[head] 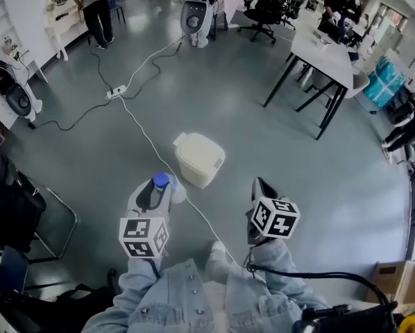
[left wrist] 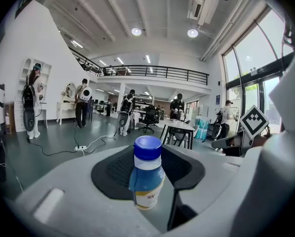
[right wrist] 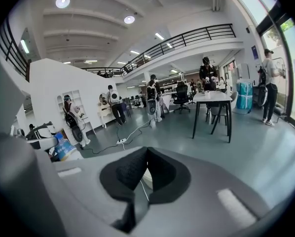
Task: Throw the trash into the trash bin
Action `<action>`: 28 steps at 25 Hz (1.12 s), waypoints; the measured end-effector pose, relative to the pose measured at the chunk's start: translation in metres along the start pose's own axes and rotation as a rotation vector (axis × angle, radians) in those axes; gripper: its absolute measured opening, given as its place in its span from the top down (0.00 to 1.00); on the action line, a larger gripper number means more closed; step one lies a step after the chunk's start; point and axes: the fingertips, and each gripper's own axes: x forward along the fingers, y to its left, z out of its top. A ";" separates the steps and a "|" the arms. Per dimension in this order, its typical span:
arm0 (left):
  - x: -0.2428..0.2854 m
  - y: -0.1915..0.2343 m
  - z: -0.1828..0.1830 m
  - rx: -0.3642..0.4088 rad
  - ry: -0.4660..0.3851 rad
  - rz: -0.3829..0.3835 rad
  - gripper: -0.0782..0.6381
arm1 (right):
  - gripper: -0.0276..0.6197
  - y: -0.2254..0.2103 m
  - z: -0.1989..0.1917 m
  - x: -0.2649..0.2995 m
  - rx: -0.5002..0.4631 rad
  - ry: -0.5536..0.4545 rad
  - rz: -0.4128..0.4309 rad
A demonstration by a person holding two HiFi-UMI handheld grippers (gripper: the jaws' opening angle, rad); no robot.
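A small bottle (head: 161, 180) with a blue cap and a blue-and-yellow label stands upright between the jaws of my left gripper (head: 156, 191), which is shut on it. The left gripper view shows the bottle (left wrist: 148, 174) pinched between the dark pads. A white lidded trash bin (head: 199, 159) stands on the grey floor just ahead, between the two grippers, lid down. My right gripper (head: 261, 189) is level with the left one, to the right of the bin, shut with nothing in it; its pads (right wrist: 130, 169) meet in the right gripper view. The bottle (right wrist: 63, 149) shows there at the left.
A white cable (head: 145, 134) runs across the floor past the bin to a power strip (head: 116, 91). A black-legged table (head: 325, 54) stands at the back right, a folding chair (head: 27, 214) at the near left. People and office chairs are at the far end.
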 end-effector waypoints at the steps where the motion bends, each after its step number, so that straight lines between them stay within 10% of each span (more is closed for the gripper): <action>1: 0.009 -0.004 0.002 0.002 -0.002 0.008 0.64 | 0.95 -0.010 0.004 0.006 0.004 0.001 0.002; 28: 0.128 -0.017 0.008 -0.033 0.047 0.174 0.64 | 0.95 -0.082 0.031 0.140 0.005 0.159 0.146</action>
